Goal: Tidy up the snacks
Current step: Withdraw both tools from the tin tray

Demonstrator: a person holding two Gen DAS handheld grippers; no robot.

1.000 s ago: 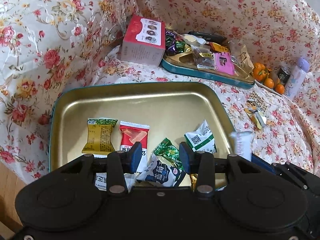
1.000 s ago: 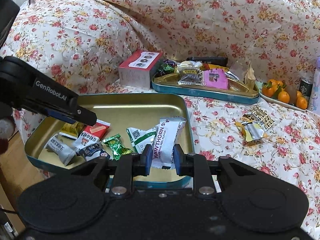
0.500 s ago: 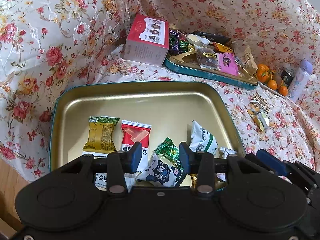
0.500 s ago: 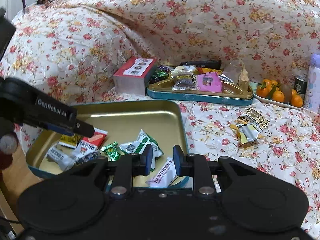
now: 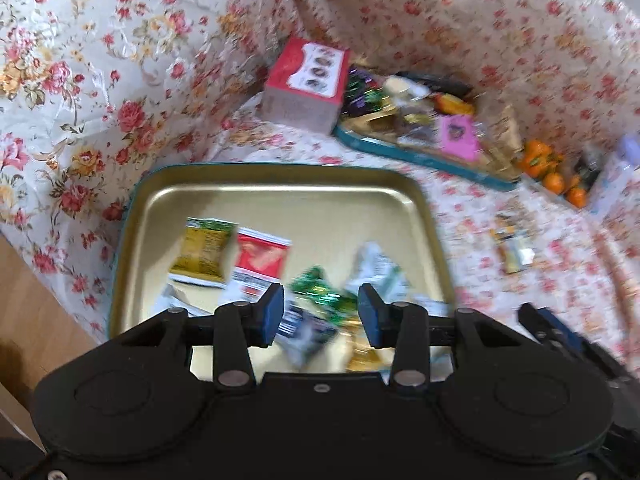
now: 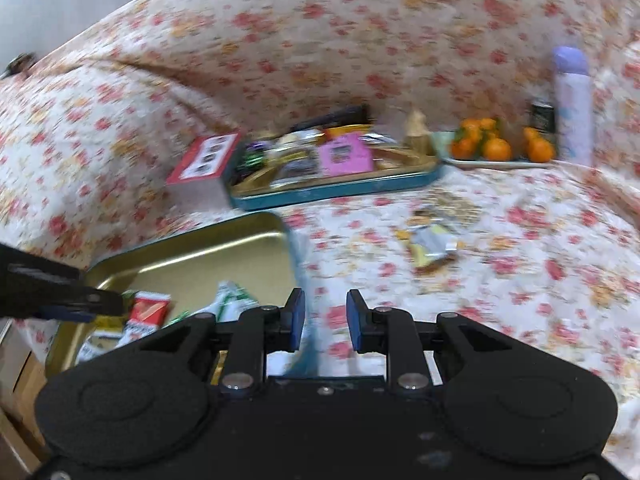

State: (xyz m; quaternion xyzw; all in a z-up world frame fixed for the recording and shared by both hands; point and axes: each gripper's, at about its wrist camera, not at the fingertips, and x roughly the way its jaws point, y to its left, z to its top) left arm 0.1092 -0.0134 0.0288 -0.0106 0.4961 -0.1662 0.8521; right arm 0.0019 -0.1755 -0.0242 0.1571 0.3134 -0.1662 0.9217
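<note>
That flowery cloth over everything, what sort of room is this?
Probably a home living room: the rose-printed cloth seems to drape a sofa. On it sit a gold metal tray of wrapped snacks, a plate of small oranges and a lilac bottle.

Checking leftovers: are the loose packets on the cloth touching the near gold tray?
Apart. Right wrist view shows floral cloth between loose packets and near gold tray.

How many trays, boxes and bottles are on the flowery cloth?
Gold trays: 2, the near tray and the far tray
Red box: 1
Purple-capped bottle: 1
Total: 4
</note>
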